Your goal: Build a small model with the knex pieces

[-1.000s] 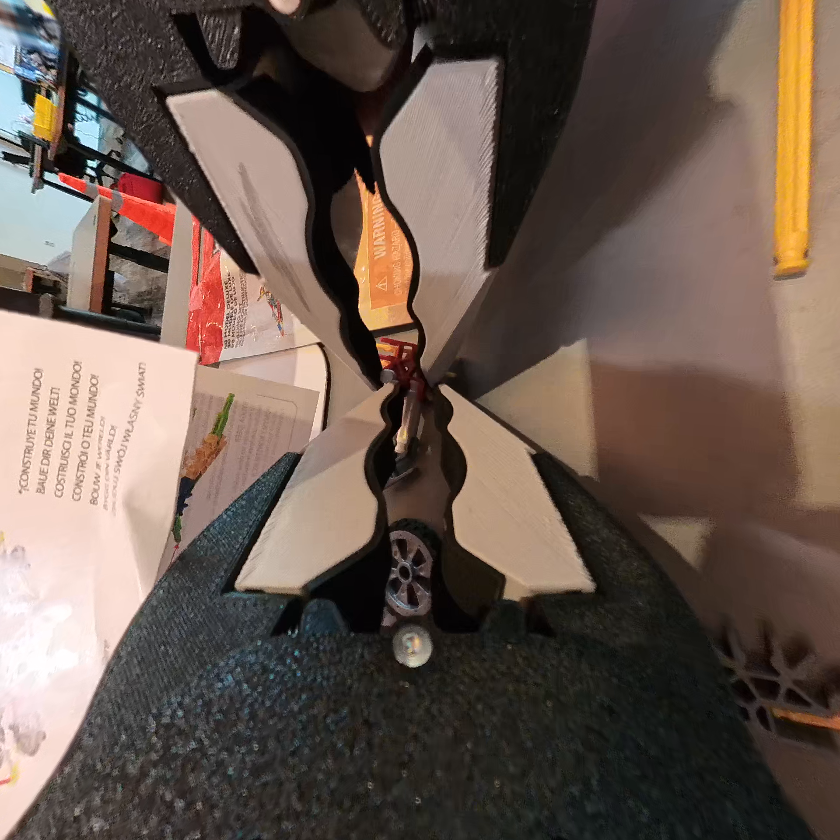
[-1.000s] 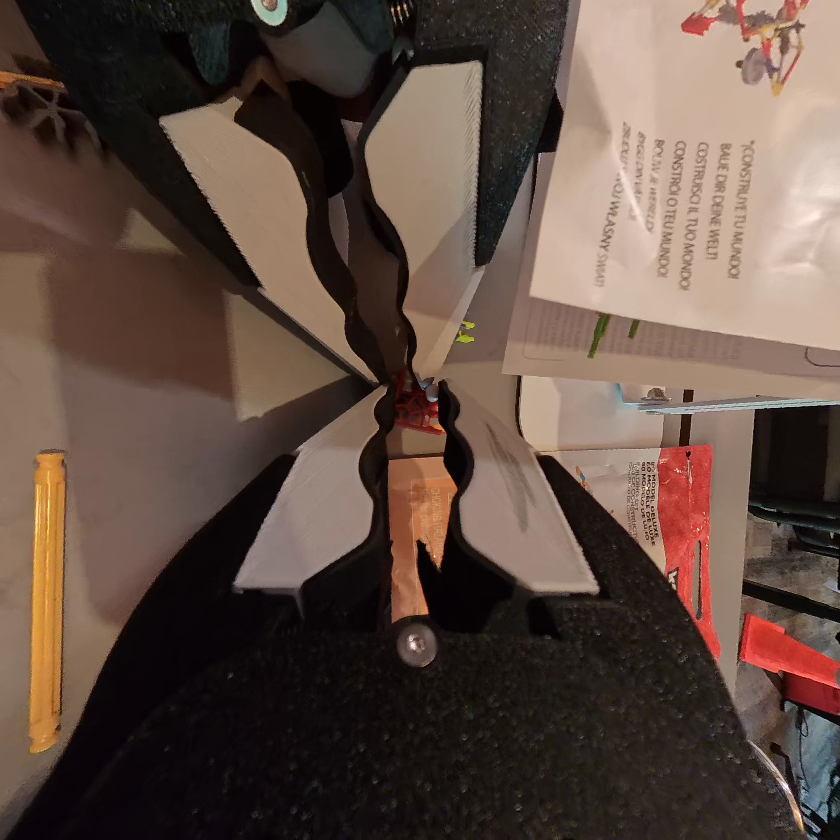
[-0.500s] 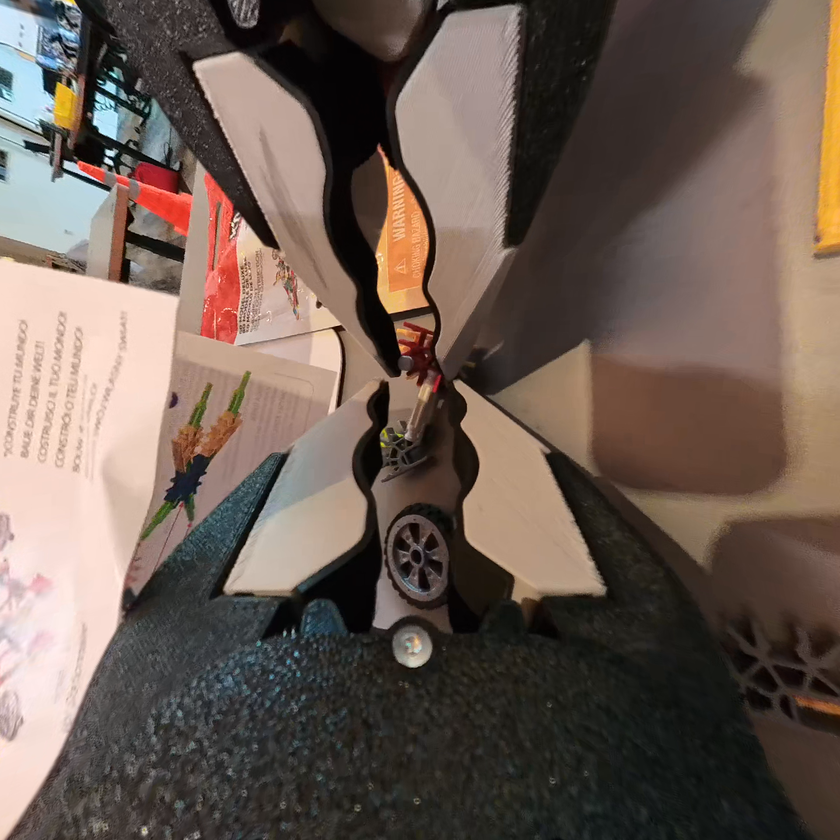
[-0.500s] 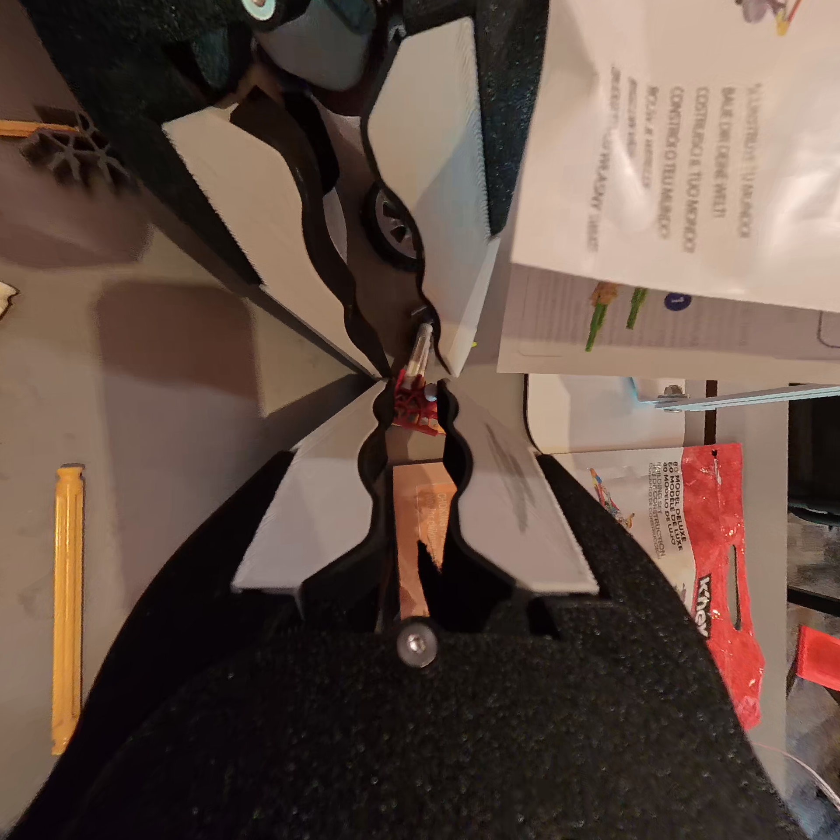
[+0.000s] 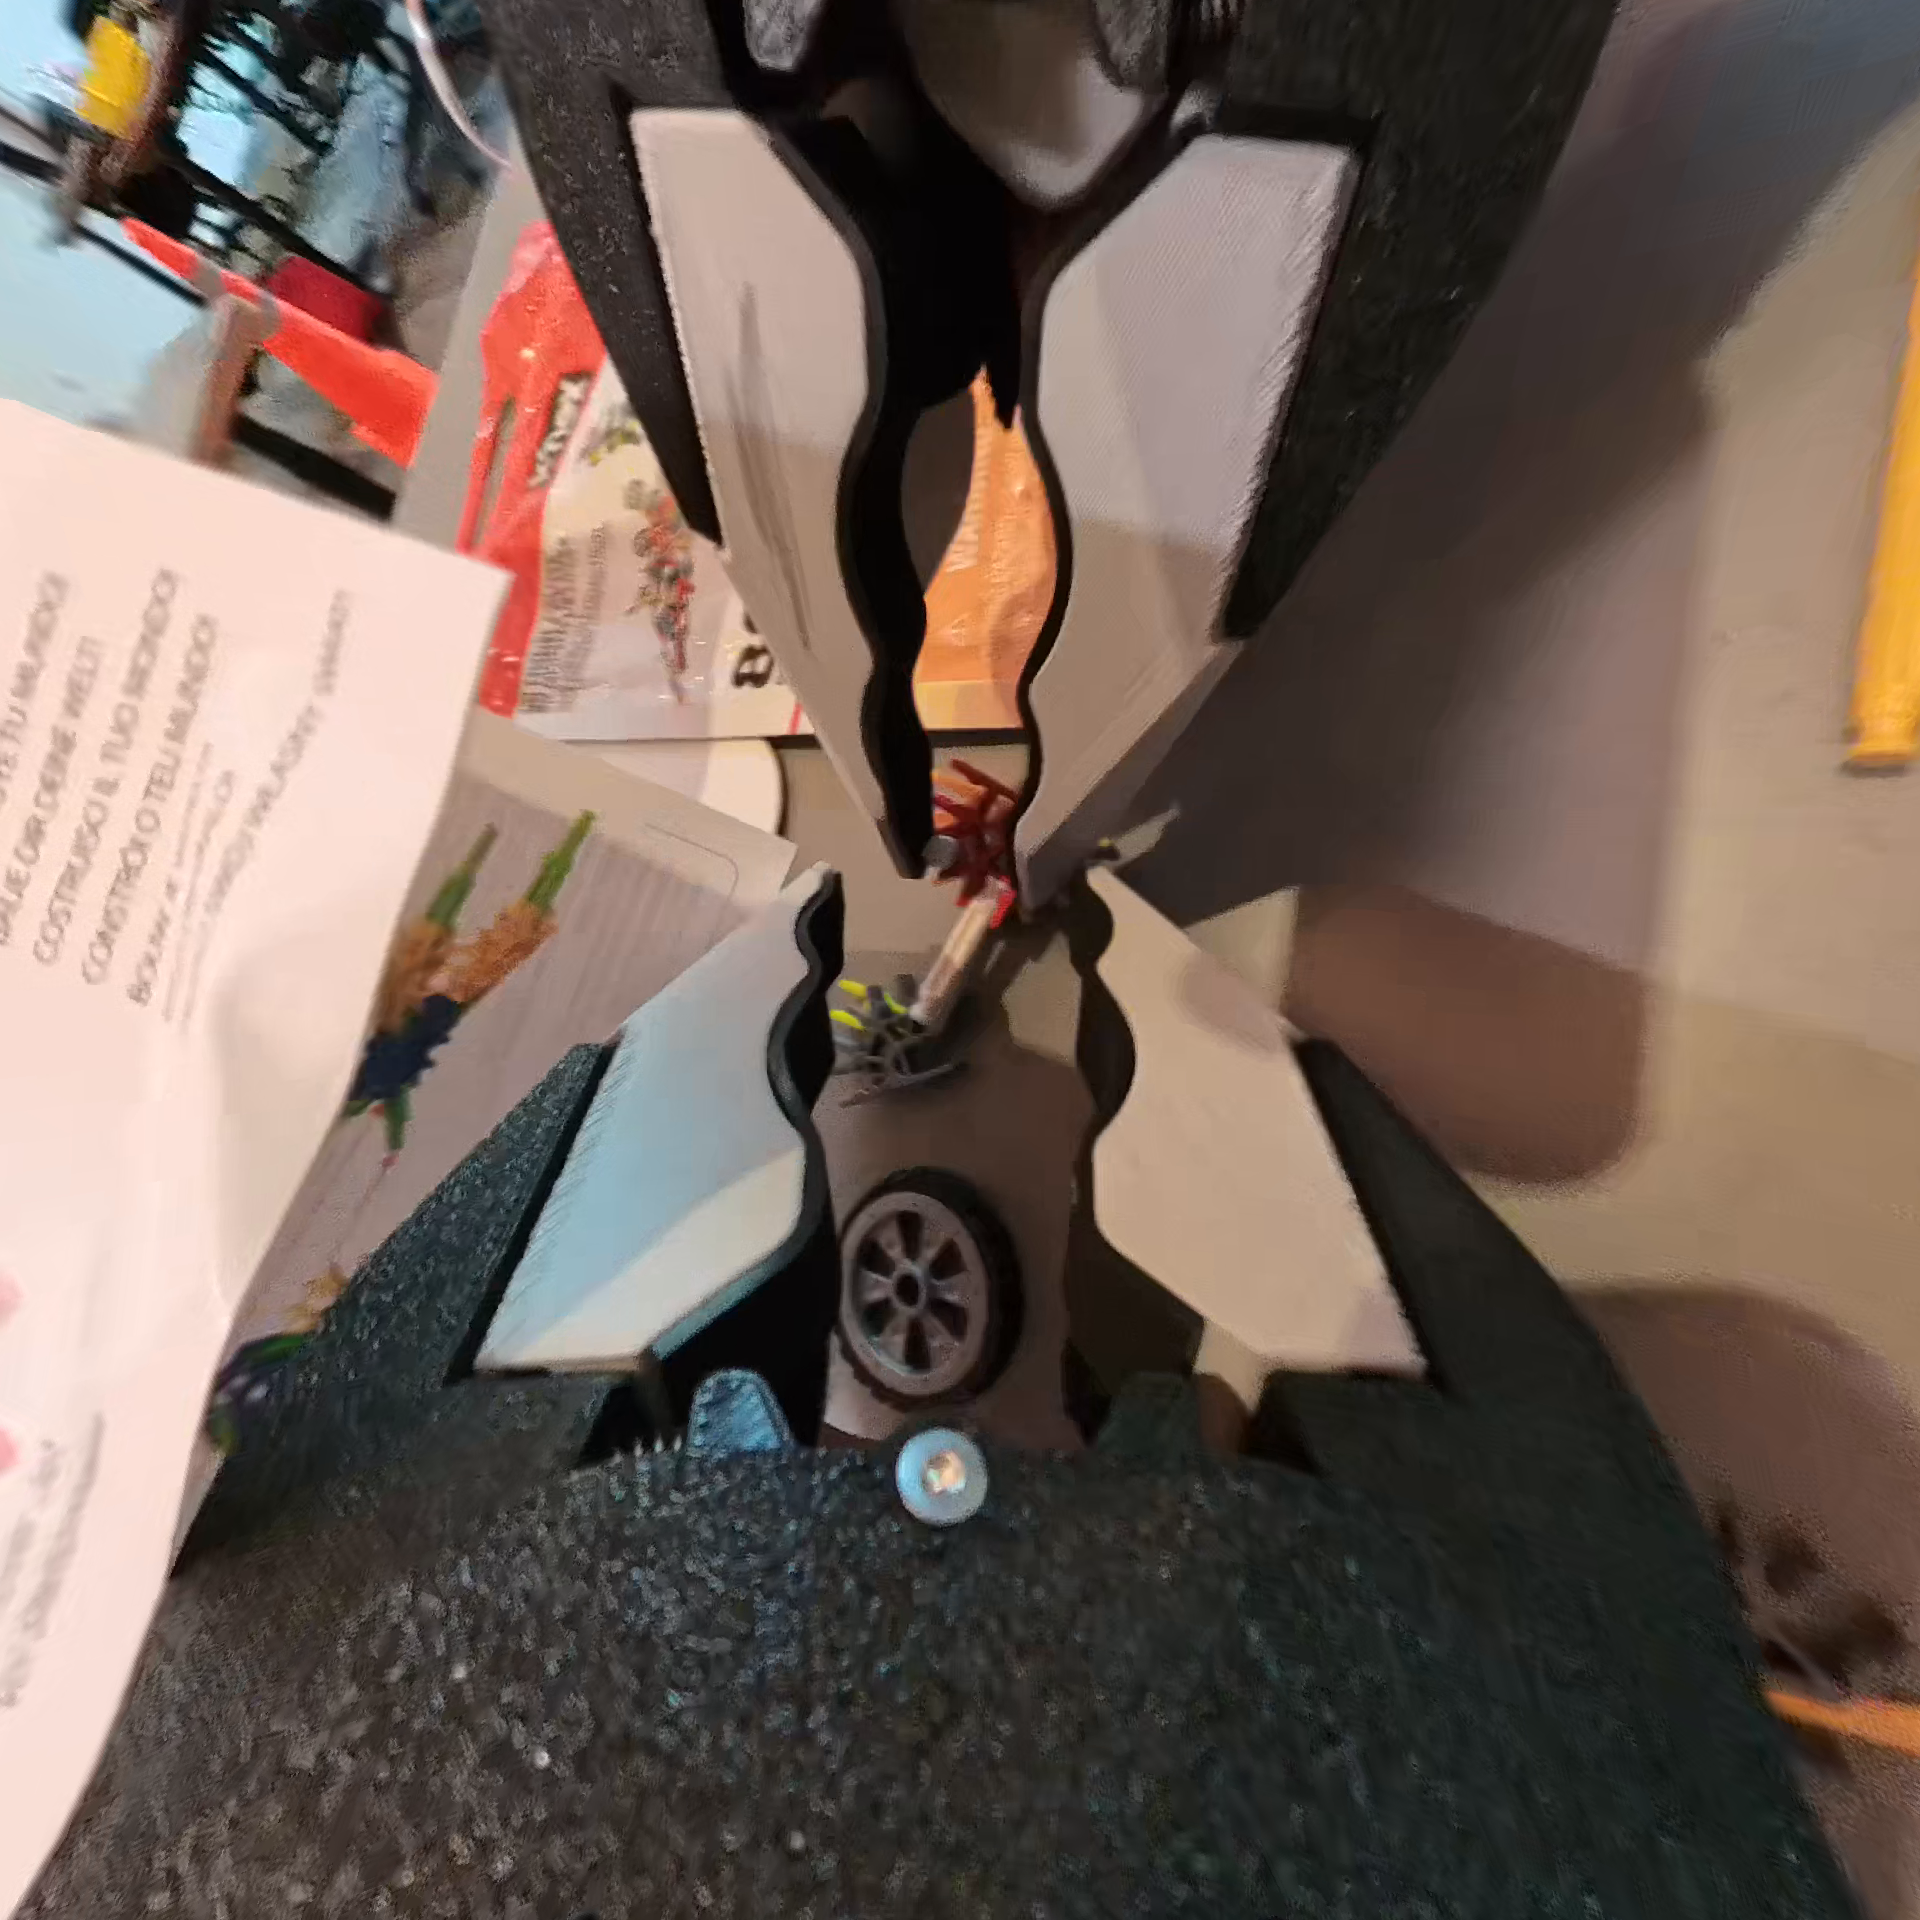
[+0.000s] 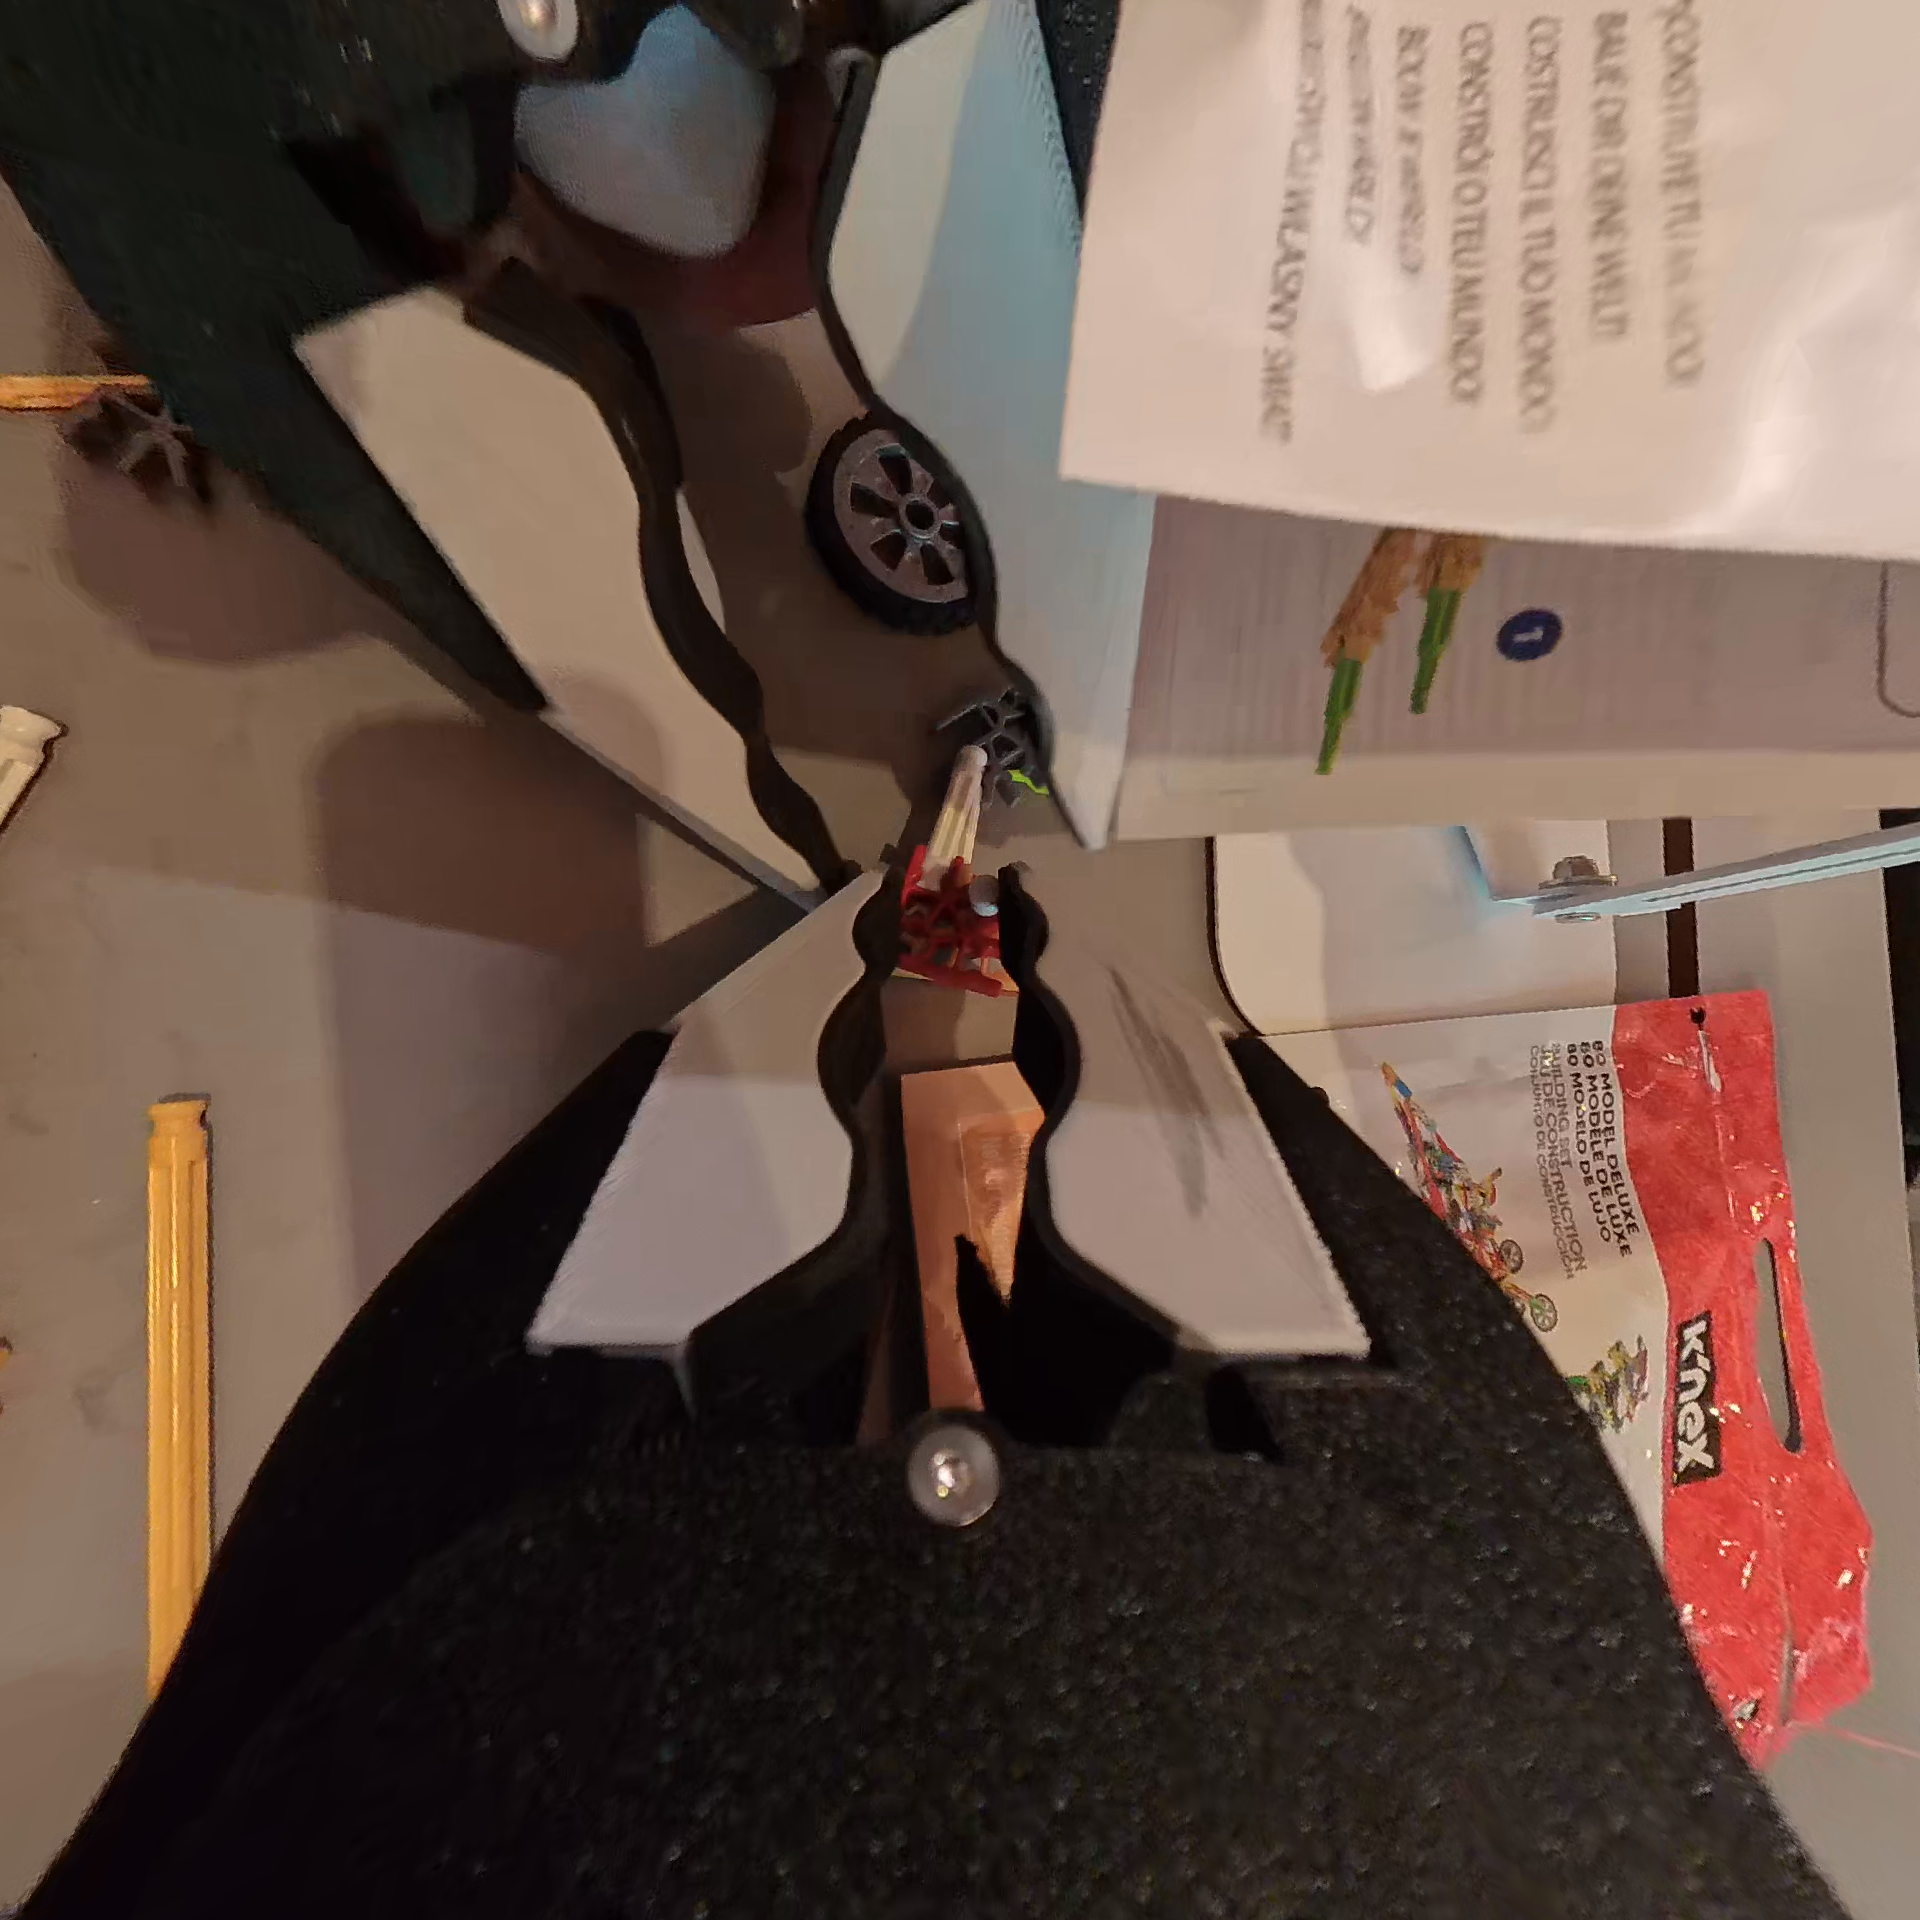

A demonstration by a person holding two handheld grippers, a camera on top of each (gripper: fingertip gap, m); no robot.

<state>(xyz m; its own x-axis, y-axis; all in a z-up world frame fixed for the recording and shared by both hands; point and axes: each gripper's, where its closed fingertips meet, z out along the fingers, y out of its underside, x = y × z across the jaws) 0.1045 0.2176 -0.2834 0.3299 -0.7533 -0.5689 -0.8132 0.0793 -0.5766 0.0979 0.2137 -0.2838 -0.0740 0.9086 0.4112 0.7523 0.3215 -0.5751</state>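
Note:
My right gripper (image 6: 943,894) is shut on a small red connector (image 6: 940,930). A short white rod (image 6: 961,805) sticks out of the connector toward my left gripper (image 6: 951,847), which faces it tip to tip and is open, its jaws on either side of the rod without touching it. A grey connector (image 6: 992,743) sits at the rod's far end; I cannot tell if they are joined. A grey spoked wheel (image 6: 904,530) with a black tyre lies on the table between the left fingers. The left wrist view shows my left gripper (image 5: 956,904), my right gripper (image 5: 971,857), the red connector (image 5: 977,821), the rod (image 5: 951,961) and the wheel (image 5: 925,1299).
A long yellow rod (image 6: 177,1351) lies on the grey table and shows in the left wrist view (image 5: 1891,623). White instruction sheets (image 6: 1455,208) and a red toy bag (image 6: 1766,1351) lie beside the grippers. A dark snowflake connector (image 6: 135,436) lies farther off. The tips of both grippers are at nearly the same place. Left tips and right tips are each some 8 cm from the wheel (image 5: 925,1299). The right camera catches it too, in the right wrist view (image 6: 897,507).
My left gripper was closed around the white rod; it has opened wide and let go. My right gripper keeps its hold on the red connector.

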